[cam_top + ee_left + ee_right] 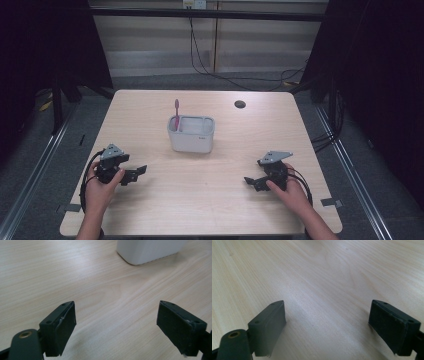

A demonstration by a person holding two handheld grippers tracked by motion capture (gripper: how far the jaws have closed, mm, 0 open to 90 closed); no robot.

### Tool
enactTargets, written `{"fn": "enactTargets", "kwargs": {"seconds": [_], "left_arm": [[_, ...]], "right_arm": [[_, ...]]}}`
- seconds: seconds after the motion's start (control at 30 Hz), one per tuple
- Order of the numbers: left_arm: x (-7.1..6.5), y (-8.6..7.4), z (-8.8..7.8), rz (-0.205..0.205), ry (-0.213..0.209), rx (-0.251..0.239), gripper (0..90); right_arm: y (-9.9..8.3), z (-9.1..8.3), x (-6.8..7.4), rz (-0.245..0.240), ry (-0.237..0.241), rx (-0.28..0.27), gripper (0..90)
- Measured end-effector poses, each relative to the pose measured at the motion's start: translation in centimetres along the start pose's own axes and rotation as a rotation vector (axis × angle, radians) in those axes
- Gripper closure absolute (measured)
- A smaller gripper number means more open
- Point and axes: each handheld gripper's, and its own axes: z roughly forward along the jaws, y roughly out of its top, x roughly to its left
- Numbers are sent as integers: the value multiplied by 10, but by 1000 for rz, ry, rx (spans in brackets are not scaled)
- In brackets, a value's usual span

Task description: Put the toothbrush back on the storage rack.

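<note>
Tongs, left [141, 170] and right [248, 180], rest wide open and empty on the desk [225, 150]. Toothbrush [176, 114] stands in the tub [191, 134] mid-desk, well apart. Risk: a sideways grab tips the light tub.

A round dark hole [240, 104] is seen near the far edge of the light wooden worktop [215, 200]. Black cables [210, 70] are draped over the grey floor [200, 80] beyond it, below a pale wall panel [155, 45].
</note>
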Motion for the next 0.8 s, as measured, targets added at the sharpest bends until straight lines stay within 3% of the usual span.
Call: {"fn": "enactTargets", "kwargs": {"seconds": [0.8], "left_arm": [[0,-10,5,61,16,72,157]], "right_arm": [[0,0,0,0,0,0,134]]}}
